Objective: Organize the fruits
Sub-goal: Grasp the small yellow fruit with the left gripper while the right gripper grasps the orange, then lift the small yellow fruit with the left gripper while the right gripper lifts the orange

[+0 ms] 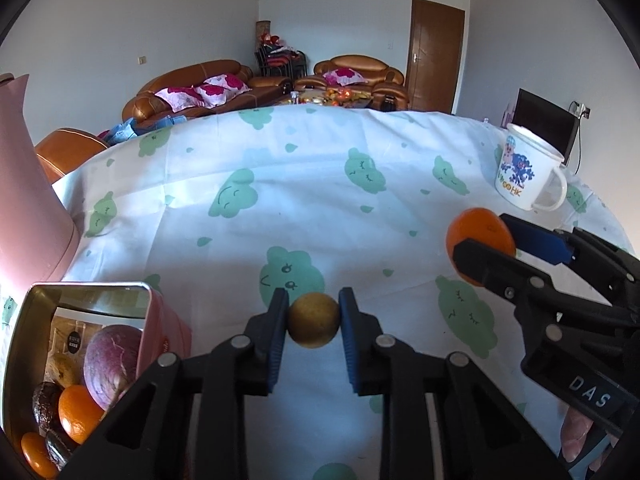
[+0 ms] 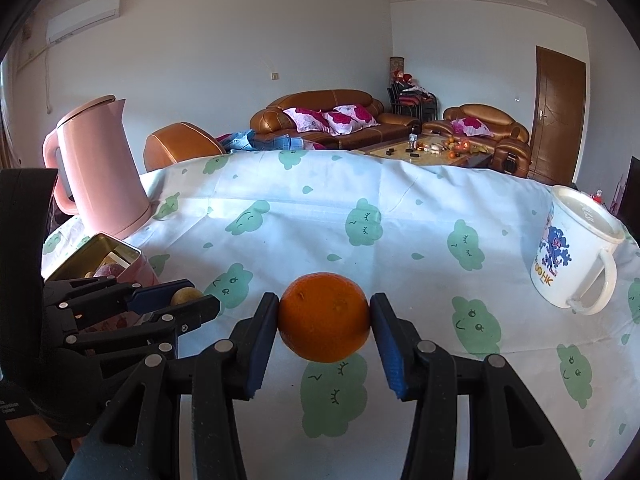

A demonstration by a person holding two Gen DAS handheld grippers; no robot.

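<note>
Tin: near left on the desk, open, already holding fruits.
Left gripper: fingers clamped on a small brown fruit; the tin lies just to its left, nearer this hand.
Right gripper: fingers gripping an orange, farther right of the tin.

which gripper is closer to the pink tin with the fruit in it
Left. The left gripper, shut on a small yellow-brown fruit, is right beside the pink tin; the right gripper, holding the orange, sits farther off, toward the mug.
</note>
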